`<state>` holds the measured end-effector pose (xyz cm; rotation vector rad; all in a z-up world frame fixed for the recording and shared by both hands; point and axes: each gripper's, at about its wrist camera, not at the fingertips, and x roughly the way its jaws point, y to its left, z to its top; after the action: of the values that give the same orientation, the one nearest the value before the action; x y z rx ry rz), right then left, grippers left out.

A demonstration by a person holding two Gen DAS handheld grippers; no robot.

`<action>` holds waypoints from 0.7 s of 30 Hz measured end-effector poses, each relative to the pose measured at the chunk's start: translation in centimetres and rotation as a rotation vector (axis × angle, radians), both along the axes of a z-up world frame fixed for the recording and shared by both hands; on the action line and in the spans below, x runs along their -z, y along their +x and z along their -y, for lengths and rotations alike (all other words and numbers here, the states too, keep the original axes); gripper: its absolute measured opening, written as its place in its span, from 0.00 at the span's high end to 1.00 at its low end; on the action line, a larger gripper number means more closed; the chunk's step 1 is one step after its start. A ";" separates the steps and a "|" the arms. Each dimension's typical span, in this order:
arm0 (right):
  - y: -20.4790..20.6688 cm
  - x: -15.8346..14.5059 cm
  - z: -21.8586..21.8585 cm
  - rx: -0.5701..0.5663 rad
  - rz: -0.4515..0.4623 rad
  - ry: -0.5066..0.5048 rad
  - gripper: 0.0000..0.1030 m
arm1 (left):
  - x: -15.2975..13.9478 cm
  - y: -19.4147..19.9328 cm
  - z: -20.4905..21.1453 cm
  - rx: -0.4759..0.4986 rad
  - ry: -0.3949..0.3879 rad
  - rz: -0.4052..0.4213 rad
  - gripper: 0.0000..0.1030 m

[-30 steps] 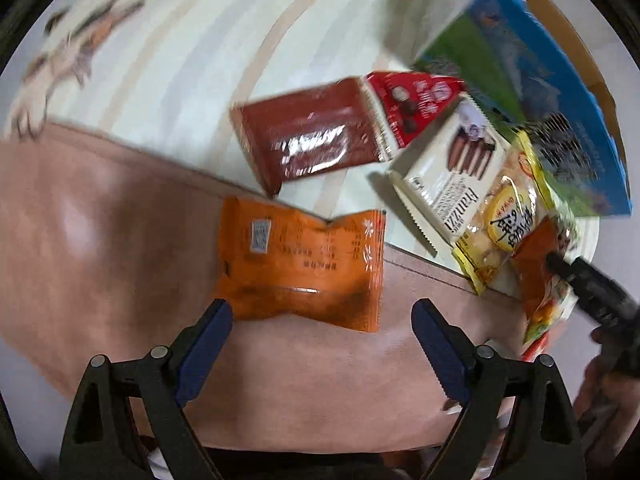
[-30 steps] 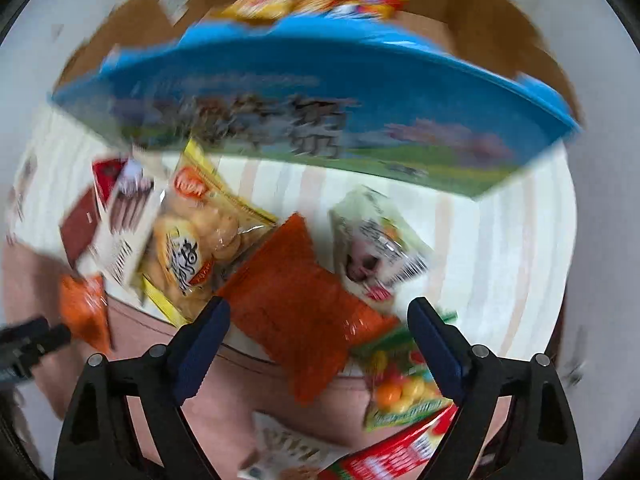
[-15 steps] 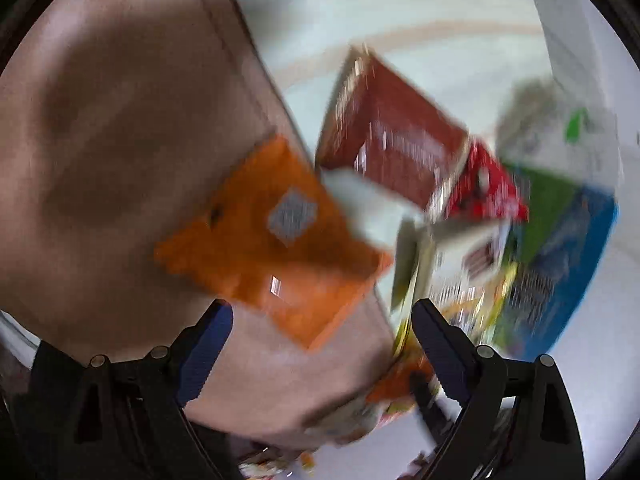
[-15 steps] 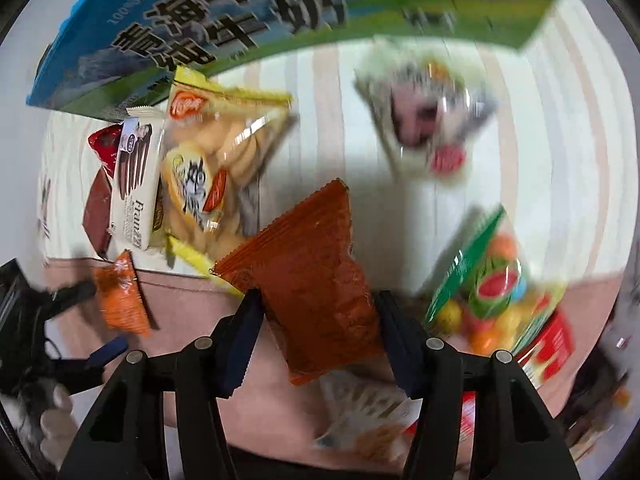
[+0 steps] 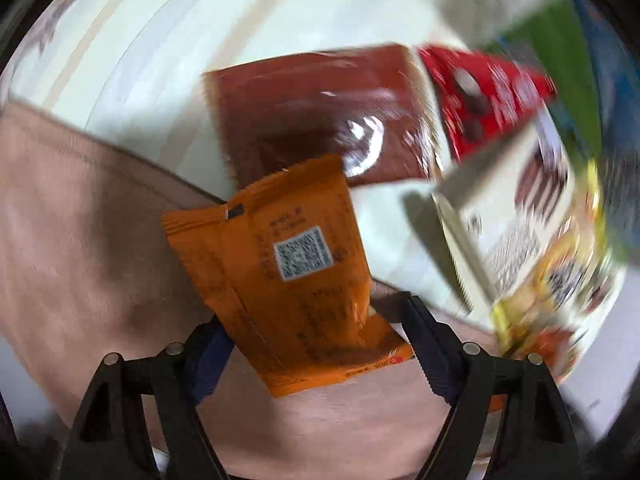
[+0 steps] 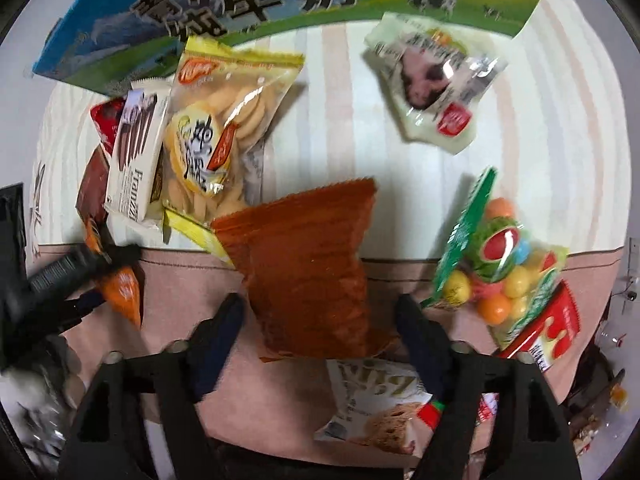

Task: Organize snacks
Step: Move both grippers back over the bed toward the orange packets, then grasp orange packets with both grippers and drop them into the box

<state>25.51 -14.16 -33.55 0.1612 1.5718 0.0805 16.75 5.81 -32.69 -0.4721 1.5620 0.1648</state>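
Observation:
My left gripper (image 5: pixel 314 316) is shut on an orange snack packet (image 5: pixel 288 268), which stands tilted between the pads above the pink cloth. The packet also shows in the right wrist view (image 6: pixel 122 290) with the left gripper at the left edge. My right gripper (image 6: pixel 320 312) is shut on a dark orange-red ribbed packet (image 6: pixel 308 264), its pads against the packet's lower sides. A brown packet (image 5: pixel 316 120), a red packet (image 5: pixel 484 96) and a white wafer pack (image 5: pixel 516 216) lie beyond the left gripper.
A blue and green milk carton box (image 6: pixel 248 4) stands at the back. A yellow biscuit bag (image 6: pixel 216 128), a pale green packet (image 6: pixel 436 80), a bag of coloured candy balls (image 6: pixel 496 272), a red pack (image 6: pixel 548 328) and a cake bar (image 6: pixel 380 408) lie around on the striped sheet (image 6: pixel 344 128).
My left gripper has closed on the orange packet and lifted its end up. My right gripper narrowed onto the orange-red packet half a second ago and still holds it.

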 end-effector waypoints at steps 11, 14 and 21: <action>-1.1 2.0 -1.4 -0.032 -0.027 -0.006 0.43 | -1.3 -6.3 2.5 0.164 0.021 0.004 0.22; -2.4 1.9 -1.8 -0.053 -0.050 0.020 0.43 | -1.7 -8.5 0.5 0.014 -0.108 0.008 0.22; -3.2 2.2 -3.6 -0.041 -0.023 -0.015 0.22 | -1.0 -8.5 -3.3 -0.174 -0.200 0.028 0.22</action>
<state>22.29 -10.54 -35.77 0.1187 1.5989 0.0991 8.20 9.10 -31.72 -0.7659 1.5161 0.1347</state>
